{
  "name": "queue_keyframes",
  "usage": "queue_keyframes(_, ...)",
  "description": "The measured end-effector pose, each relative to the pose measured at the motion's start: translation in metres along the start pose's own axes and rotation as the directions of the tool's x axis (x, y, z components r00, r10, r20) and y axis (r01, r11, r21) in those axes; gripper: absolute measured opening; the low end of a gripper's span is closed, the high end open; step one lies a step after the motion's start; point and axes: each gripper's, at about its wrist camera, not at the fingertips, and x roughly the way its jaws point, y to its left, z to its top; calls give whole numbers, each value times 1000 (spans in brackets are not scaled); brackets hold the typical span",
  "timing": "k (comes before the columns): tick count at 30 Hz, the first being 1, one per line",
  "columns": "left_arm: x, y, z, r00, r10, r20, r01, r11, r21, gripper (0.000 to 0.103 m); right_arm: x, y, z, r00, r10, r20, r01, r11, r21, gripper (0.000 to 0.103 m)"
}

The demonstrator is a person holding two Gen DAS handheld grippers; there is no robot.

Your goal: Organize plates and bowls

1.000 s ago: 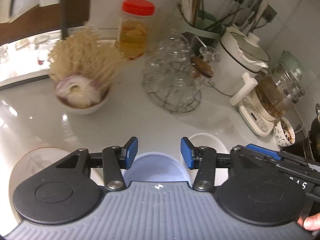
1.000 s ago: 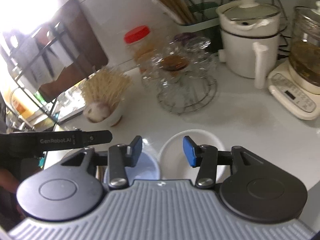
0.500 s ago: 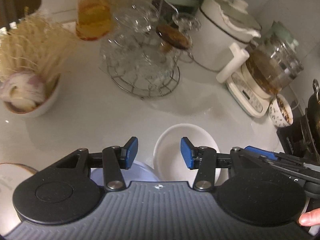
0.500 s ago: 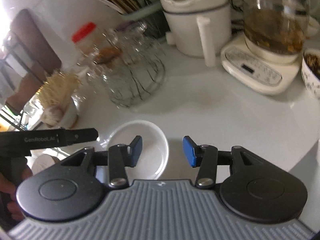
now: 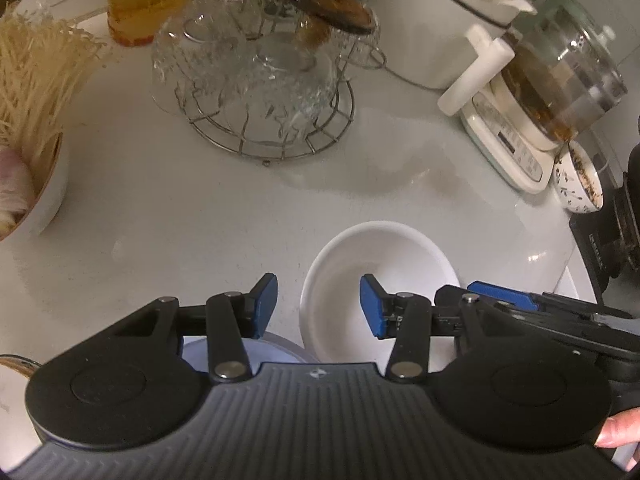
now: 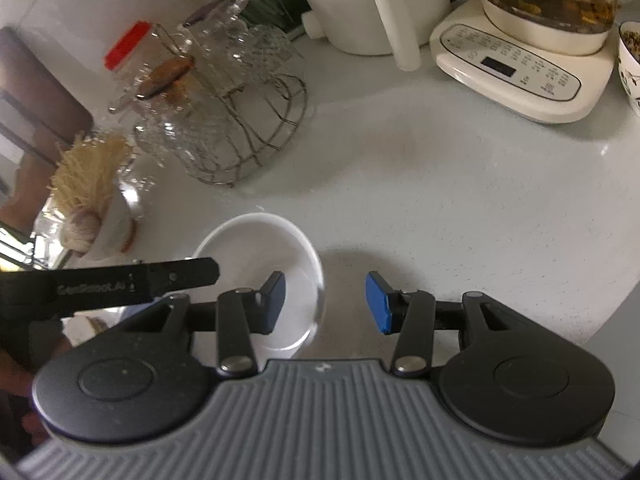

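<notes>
**White bowl between two open tools: hold it by the rim**

Left wrist view: the left tool (image 5: pixel 318 304) is spread wide and holds nothing. The white bowl (image 5: pixel 380 264) stands upright on the table (image 5: pixel 160 208), just in front of the tool. Its near rim lies between the two blue pads; I cannot tell if a pad touches it. A pale blue bowl (image 5: pixel 240 350) shows under the left finger, close beside the white one. The rack of glass cups (image 5: pixel 256 80) stands well apart behind.

Right wrist view: the right tool (image 6: pixel 326 304) is also spread and empty. The white bowl (image 6: pixel 260 272) is on its left side, and the left pad hangs over the inside of the bowl while the right pad is over bare table (image 6: pixel 460 208).

In my judgement the bowl is stiff, glazed and smooth, so it is slippery and can break if it falls. It looks rather light. The best place to take it is the rim, one pad inside and one outside the wall, with a firm pinch.
</notes>
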Motion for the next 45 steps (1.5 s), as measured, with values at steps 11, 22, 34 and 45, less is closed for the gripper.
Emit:
queue_keyframes(11, 10, 4, 3, 1000, -1, -12, 1, 1000, -8, 36, 14, -3, -3, 999, 35, -42, -33, 998, 49, 29)
queue_keyframes(22, 6, -2, -2, 1000, -18, 2, 18, 1000, -10, 35, 11, 3, -2, 997, 71, -39, -71, 997, 15, 25)
queue_keyframes(34, -3, 5, -15, 999, -28, 27, 29, 999, -46, 35, 5, -2, -12, 995, 97, -33, -96, 995, 25, 15)
queue_keyframes(45, -14, -3, -17, 997, -44, 66, 47, 998, -44, 33, -11, -3, -12, 995, 95, 8, -95, 995, 10, 14)
